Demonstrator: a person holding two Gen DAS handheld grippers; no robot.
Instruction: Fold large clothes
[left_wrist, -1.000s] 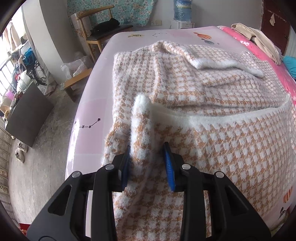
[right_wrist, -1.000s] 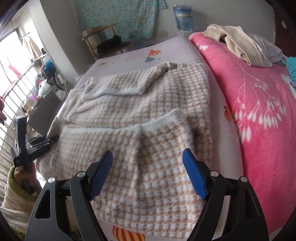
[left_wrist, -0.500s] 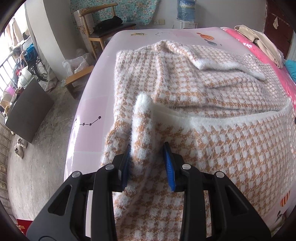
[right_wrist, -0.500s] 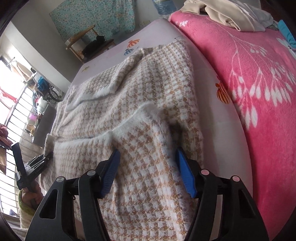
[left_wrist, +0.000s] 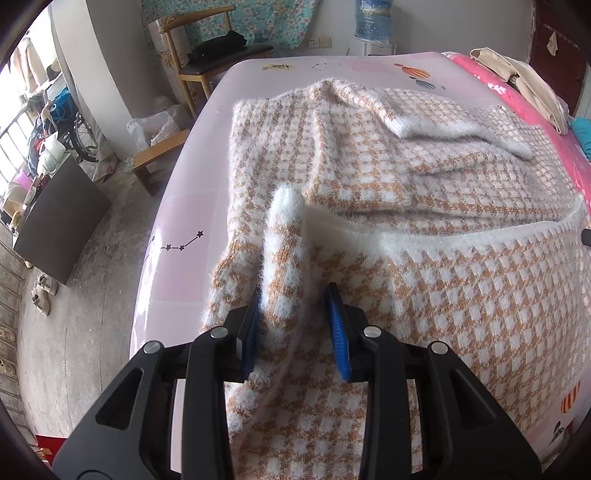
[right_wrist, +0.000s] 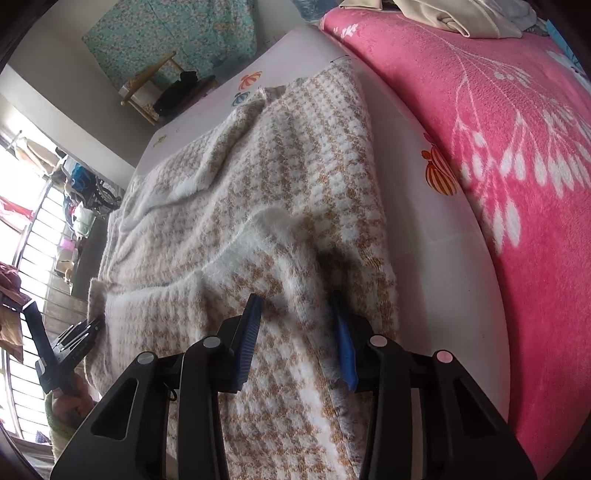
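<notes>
A fuzzy white-and-tan checked sweater (left_wrist: 406, 177) lies spread on the bed, its near part folded back with a white edge (left_wrist: 443, 236) running across. My left gripper (left_wrist: 294, 295) is shut on a bunched ridge of the sweater at the fold's left corner. In the right wrist view the sweater (right_wrist: 277, 166) rises in a ridge between the blue pads of my right gripper (right_wrist: 295, 297). Its jaws are closing and press the knit at the fold's right corner. The left gripper (right_wrist: 74, 339) and the hand holding it show at that view's far left.
The pale pink sheet (left_wrist: 184, 221) covers the bed, whose left edge drops to a concrete floor. A bright pink blanket (right_wrist: 517, 147) lies on the right, with beige clothes (left_wrist: 524, 81) piled at its far end. A wooden chair (left_wrist: 207, 55) and a dark cabinet (left_wrist: 59, 218) stand left.
My right gripper has come down onto the sweater, rolled, and its jaws have narrowed from wide open to pinching the fold's right corner. The left gripper has kept its grip and place.
</notes>
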